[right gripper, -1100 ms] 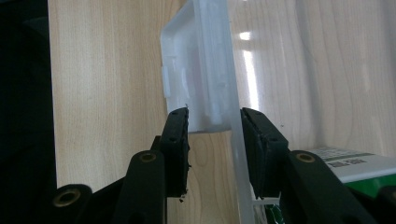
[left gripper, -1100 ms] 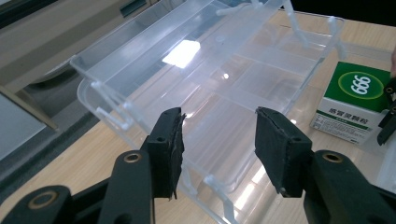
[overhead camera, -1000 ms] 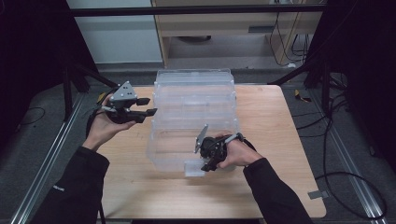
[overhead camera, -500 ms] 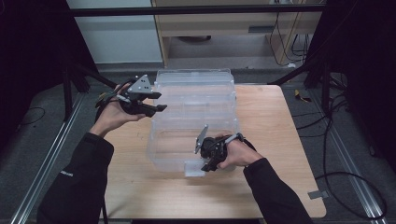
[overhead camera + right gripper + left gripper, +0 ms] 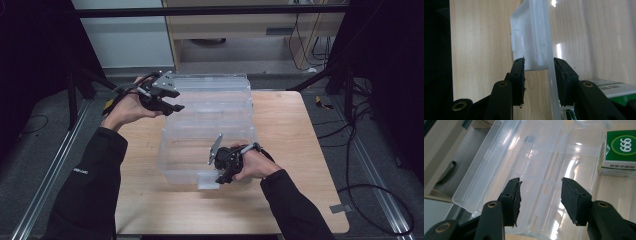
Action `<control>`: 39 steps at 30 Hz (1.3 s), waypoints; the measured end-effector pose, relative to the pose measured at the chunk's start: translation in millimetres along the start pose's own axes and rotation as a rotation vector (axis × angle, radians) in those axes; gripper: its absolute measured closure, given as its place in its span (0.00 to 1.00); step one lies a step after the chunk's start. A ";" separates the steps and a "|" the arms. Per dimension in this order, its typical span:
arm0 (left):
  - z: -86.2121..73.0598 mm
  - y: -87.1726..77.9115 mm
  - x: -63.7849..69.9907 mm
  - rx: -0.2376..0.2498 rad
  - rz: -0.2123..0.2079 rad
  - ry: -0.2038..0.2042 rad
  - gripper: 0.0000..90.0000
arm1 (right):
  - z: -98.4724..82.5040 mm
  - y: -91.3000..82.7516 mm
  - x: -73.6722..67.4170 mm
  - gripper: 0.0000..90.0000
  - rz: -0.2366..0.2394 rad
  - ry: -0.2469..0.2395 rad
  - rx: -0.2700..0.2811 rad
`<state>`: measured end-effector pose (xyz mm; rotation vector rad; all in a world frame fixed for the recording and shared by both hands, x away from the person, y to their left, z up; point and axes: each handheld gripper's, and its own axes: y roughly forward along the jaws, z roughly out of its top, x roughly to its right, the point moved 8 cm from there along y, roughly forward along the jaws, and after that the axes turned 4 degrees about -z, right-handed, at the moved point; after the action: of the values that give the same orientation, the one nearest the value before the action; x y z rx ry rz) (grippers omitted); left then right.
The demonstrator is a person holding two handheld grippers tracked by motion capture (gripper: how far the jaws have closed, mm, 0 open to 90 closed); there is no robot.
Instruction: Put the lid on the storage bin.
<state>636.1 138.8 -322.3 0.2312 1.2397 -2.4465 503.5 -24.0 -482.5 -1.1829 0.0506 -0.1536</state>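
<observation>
A clear plastic box (image 5: 200, 150) stands open on the wooden table (image 5: 295, 150), its lid (image 5: 215, 90) laid back behind it. My right gripper (image 5: 220, 176) is at the box's front edge. In the right gripper view its jaws (image 5: 539, 61) are closed across the whitish latch tab (image 5: 534, 45). My left gripper (image 5: 172, 106) hovers over the lid's left side. Its jaws (image 5: 541, 181) stand open with only the clear lid (image 5: 524, 157) below them. A green and white carton (image 5: 619, 152) lies past the clear plastic; its corner (image 5: 614, 90) also shows through the box wall.
Bare wood lies to the right of the box and in front of it. A pale cabinet with a drawer (image 5: 240, 27) stands behind the table. Cables (image 5: 360, 135) trail over the floor at the right, and metal rails (image 5: 45, 185) run along both sides.
My left hand has carried its gripper right and upward, from beside the table's left edge to over the lid. The right gripper has kept still at the latch.
</observation>
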 end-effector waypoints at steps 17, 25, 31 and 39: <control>2.0 27.4 -9.1 -0.089 -0.008 0.085 0.60 | 0.3 0.5 -0.1 0.70 0.002 0.002 -0.004; -2.9 36.3 -8.5 -0.138 -0.015 0.115 0.62 | 0.5 0.8 0.1 0.70 0.004 0.003 -0.002; -5.4 41.2 -7.2 -0.166 -0.021 0.140 0.64 | 0.5 1.2 -0.5 0.69 0.000 0.003 -0.019; -9.3 49.7 -7.9 -0.203 -0.030 0.161 0.67 | 0.7 1.6 -0.2 0.69 0.004 -0.002 -0.020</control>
<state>663.4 121.7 -362.1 0.3605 1.5586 -2.3430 503.5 -22.7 -483.7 -1.2031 0.0528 -0.1491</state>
